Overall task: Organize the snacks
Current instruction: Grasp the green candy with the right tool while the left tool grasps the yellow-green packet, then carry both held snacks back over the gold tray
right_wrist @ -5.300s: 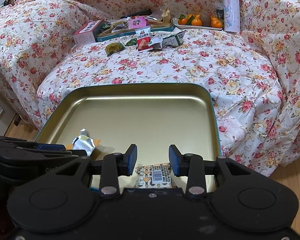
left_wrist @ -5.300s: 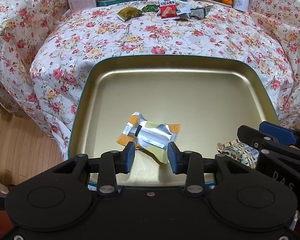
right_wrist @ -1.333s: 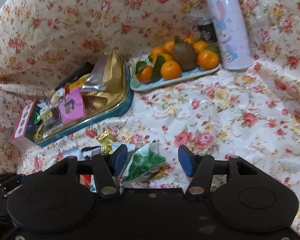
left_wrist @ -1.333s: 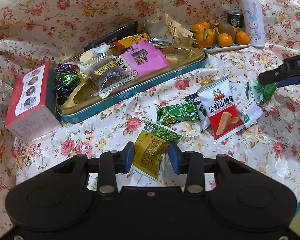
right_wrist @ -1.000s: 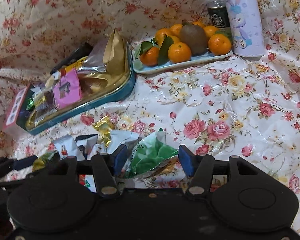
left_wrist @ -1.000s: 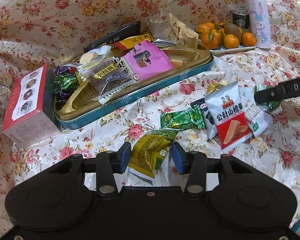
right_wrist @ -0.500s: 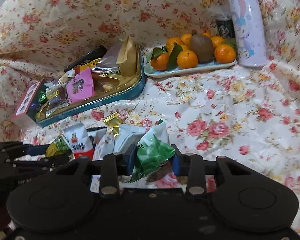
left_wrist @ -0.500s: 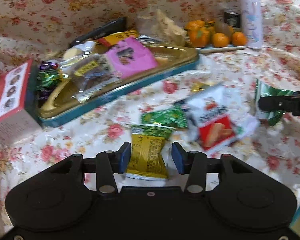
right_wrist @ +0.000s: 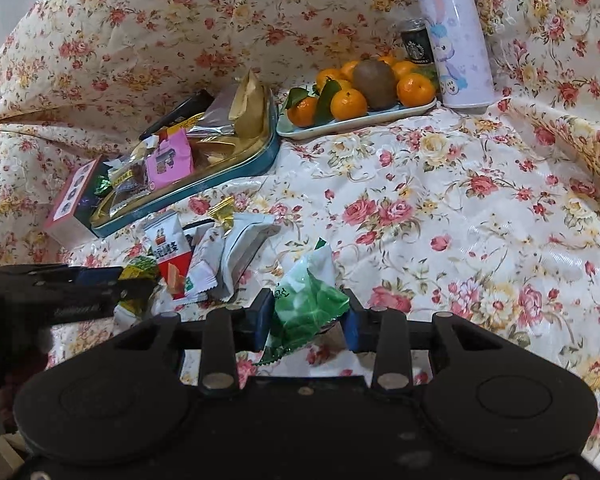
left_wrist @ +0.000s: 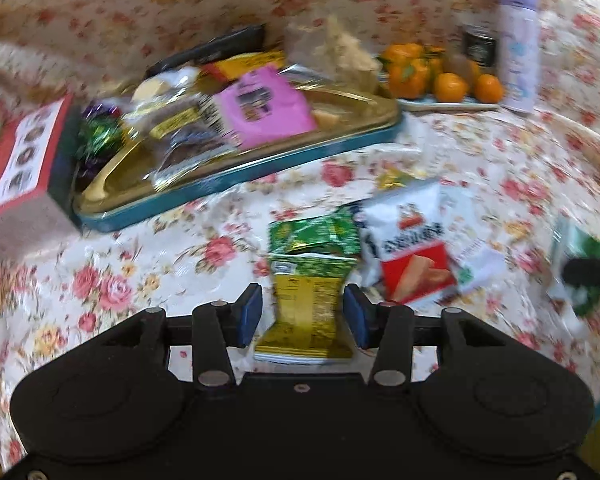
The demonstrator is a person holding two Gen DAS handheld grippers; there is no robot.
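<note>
My left gripper (left_wrist: 302,315) is shut on a yellow-green snack packet (left_wrist: 306,316), held between its blue pads just above the floral cloth. My right gripper (right_wrist: 305,315) is shut on a green and white snack packet (right_wrist: 306,302), lifted a little; it also shows in the left wrist view (left_wrist: 580,268). A small pile of loose snacks lies between them: a red and white wafer packet (left_wrist: 410,252), a green packet (left_wrist: 314,234) and white packets (right_wrist: 236,248). The left wrist view is blurred.
A teal-rimmed gold tin tray (left_wrist: 260,168) full of snacks stands behind, with a red box (left_wrist: 20,156) to its left. A plate of oranges and a kiwi (right_wrist: 360,96), a dark can (right_wrist: 416,44) and a lilac bottle (right_wrist: 456,36) stand at the back right.
Both grippers have closed on their packets and lifted them slightly. The left gripper has swung so the yellow-green packet sits straight between its pads. The right gripper pulled back a little.
</note>
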